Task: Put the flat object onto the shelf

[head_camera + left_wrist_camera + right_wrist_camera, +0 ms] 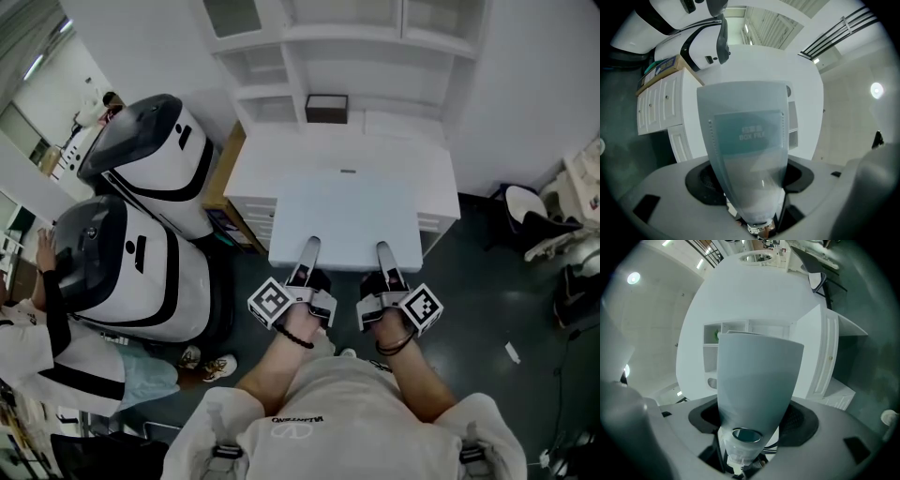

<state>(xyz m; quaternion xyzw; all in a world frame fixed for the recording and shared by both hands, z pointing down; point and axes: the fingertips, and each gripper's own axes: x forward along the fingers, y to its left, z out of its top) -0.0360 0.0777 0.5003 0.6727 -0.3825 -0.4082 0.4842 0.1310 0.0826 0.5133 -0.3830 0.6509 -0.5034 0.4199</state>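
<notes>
Ahead, the white desk top (281, 155) lies bare past the flat file (345, 220) I carry, right up to the shelf unit (295, 66), where a dark box (326, 108) fills one low bay. Two bulky white machines (150, 159) crowd my left. On my right the dark floor (487, 291) is open, with a chair (530, 225) farther off

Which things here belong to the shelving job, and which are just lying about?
Job: box file, shelf unit, left hand-held gripper, right hand-held gripper.
Lying about: white machines, dark box, chair.
</notes>
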